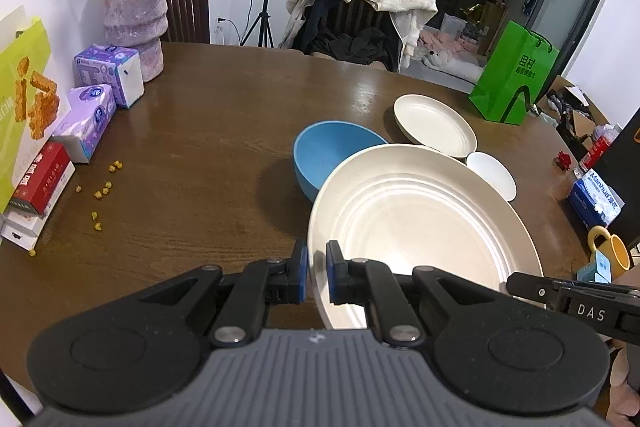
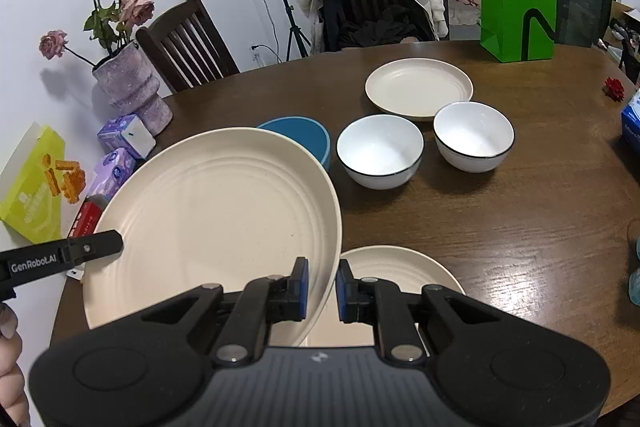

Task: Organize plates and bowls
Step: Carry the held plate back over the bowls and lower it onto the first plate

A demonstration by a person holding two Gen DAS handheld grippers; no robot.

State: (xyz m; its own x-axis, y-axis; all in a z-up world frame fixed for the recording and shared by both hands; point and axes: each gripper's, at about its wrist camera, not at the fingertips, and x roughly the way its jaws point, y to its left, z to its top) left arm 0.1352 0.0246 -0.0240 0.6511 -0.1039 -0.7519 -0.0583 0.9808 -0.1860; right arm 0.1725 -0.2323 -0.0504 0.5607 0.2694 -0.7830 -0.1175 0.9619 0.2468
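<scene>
A large cream plate (image 1: pixel 420 223) (image 2: pixel 216 211) hangs above the brown table, held at both sides. My left gripper (image 1: pixel 317 273) is shut on its left rim, and my right gripper (image 2: pixel 322 287) is shut on its right rim. Under the plate's right edge another cream plate (image 2: pixel 396 275) lies flat near the table's front. A blue bowl (image 1: pixel 328 151) (image 2: pixel 304 135) sits behind the held plate. Two white bowls (image 2: pixel 380 151) (image 2: pixel 474 135) stand to the right, with a third cream plate (image 1: pixel 434 123) (image 2: pixel 418 87) behind them.
A purple vase (image 1: pixel 134 15) with roses, tissue packs (image 1: pixel 108 75), a yellow-green box (image 1: pixel 24 99) and a red box line the left edge. A green paper bag (image 1: pixel 514 75) (image 2: pixel 518 3) stands at the back right. A yellow mug (image 1: pixel 610 247) and blue tissue pack (image 1: pixel 596 199) sit at right. Chairs stand behind.
</scene>
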